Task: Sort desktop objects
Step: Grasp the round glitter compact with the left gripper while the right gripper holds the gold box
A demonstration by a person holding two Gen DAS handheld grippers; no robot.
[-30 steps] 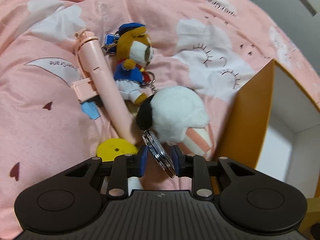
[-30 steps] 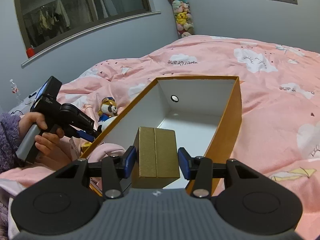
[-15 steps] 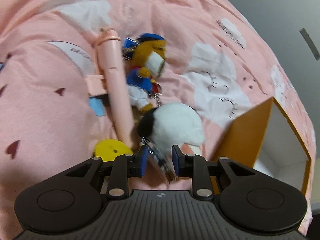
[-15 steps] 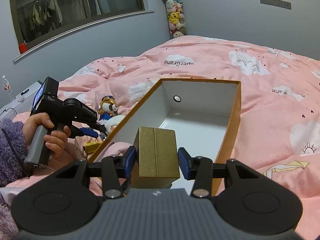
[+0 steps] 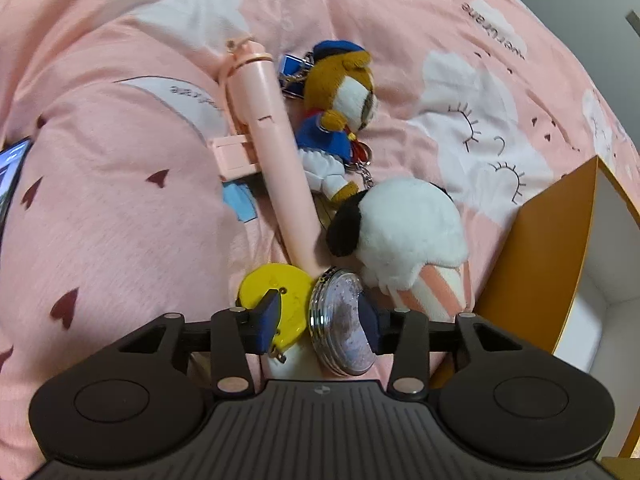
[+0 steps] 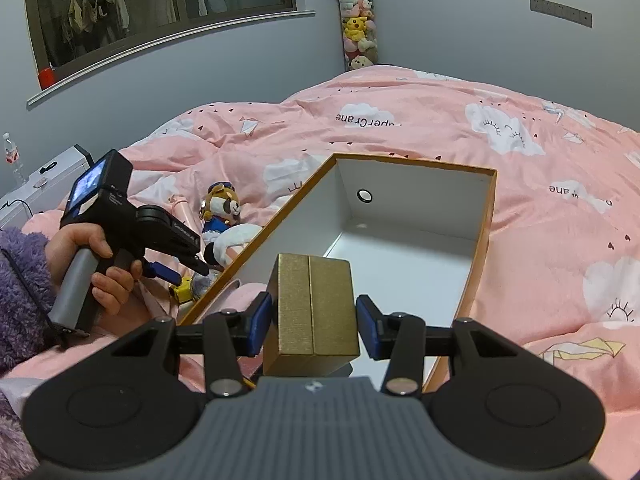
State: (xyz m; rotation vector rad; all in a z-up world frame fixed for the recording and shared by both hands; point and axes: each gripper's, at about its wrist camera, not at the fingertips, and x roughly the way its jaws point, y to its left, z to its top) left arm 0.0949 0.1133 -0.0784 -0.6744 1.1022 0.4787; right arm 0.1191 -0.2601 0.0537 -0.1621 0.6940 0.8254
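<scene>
Pocket watch (image 5: 342,320) sits on the bed between our left tool (image 5: 318,320) pads, jaws spread. Right tool (image 6: 314,322) pinches gold box (image 6: 312,312) over orange bin (image 6: 480,256).

Likely bedroom, pink duvet (image 6: 400,136), plush toys (image 6: 357,28)

Window (image 6: 160,12) seen on grey wall; plush toy column (image 6: 357,28) in corner; water bottle (image 6: 11,154) at far left; pink duvet (image 6: 540,168) spread on bed.
</scene>
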